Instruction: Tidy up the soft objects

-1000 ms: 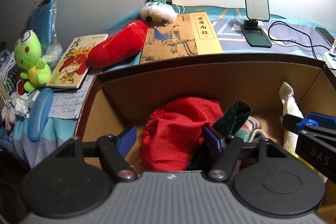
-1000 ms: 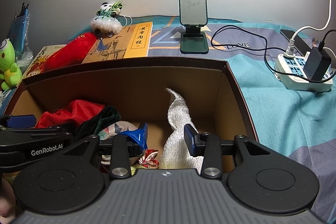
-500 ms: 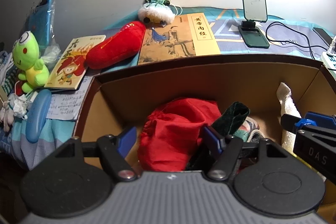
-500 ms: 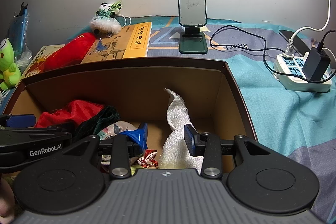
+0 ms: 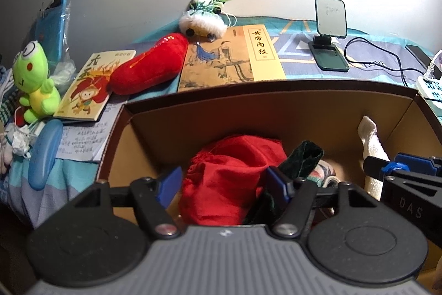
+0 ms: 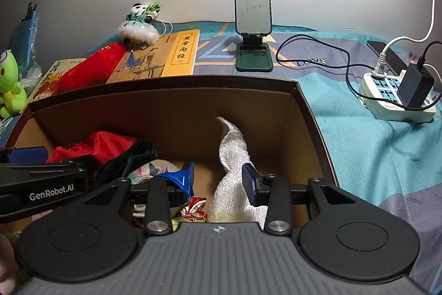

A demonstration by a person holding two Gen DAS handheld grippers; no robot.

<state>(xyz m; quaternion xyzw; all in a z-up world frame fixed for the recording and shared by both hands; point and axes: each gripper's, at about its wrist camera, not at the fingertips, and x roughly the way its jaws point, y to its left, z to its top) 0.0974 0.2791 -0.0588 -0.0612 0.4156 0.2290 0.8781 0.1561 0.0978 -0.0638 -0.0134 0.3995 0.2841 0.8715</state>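
Inside the cardboard box (image 6: 171,112) you had both grippers hanging with jaws spread, gripping nothing: your left gripper (image 5: 223,181) sat around the red cloth bag (image 5: 232,173), and your right gripper (image 6: 218,179) straddled the white towel (image 6: 234,165). The red plush chili (image 5: 149,65) lay outside, behind the box.

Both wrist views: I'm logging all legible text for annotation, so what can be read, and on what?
"黄帝内经": tan book.
"LOVE": bedspread.
"GenRobot.AI": left gripper arm.
"DAS": right gripper arm.
"大圣": monkey picture book, partly covered.
Handwritten paper sheets: too small to read.
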